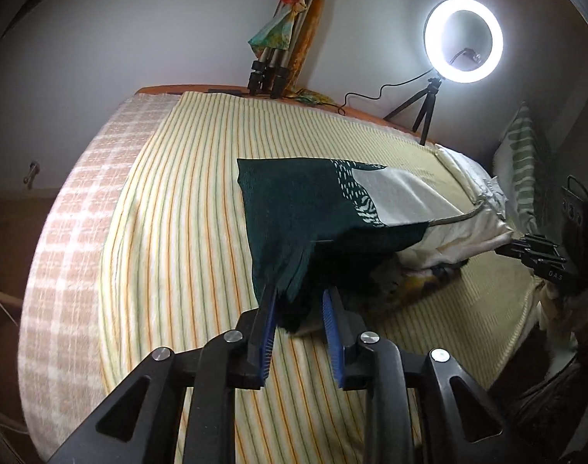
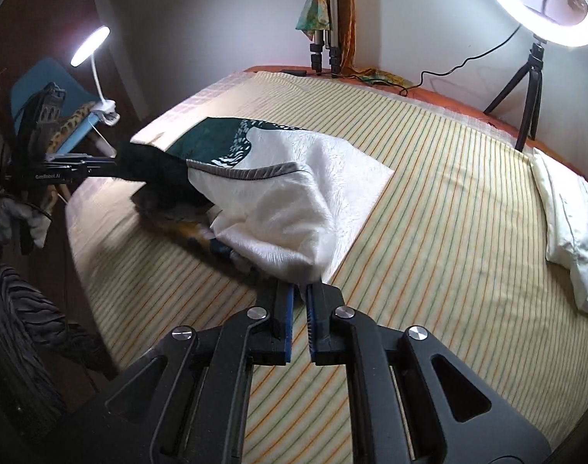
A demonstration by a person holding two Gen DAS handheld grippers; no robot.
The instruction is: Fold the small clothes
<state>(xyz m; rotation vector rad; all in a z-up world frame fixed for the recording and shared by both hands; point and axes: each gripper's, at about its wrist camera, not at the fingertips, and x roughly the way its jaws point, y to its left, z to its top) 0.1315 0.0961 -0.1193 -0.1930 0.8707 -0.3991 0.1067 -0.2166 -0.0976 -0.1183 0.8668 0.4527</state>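
Observation:
A small garment, dark green on one side (image 1: pixel 294 208) and white on the other (image 2: pixel 294 197), lies partly on the striped bed and is lifted along its near edge. My left gripper (image 1: pixel 299 294) is shut on the green corner; it also shows in the right wrist view (image 2: pixel 100 164) at the left. My right gripper (image 2: pixel 299 288) is shut on the white corner; it also shows in the left wrist view (image 1: pixel 526 251) at the right. A patterned yellow-brown cloth (image 2: pixel 189 228) lies under the raised edge, mostly hidden.
The bed has a yellow striped sheet (image 2: pixel 448 193). A ring light on a tripod (image 1: pixel 464 38) stands at the far right edge. A folded tripod with cloth (image 1: pixel 282 38) leans on the wall. A white pillow (image 2: pixel 572 224) lies right. A clip lamp and blue chair (image 2: pixel 89 77) stand left.

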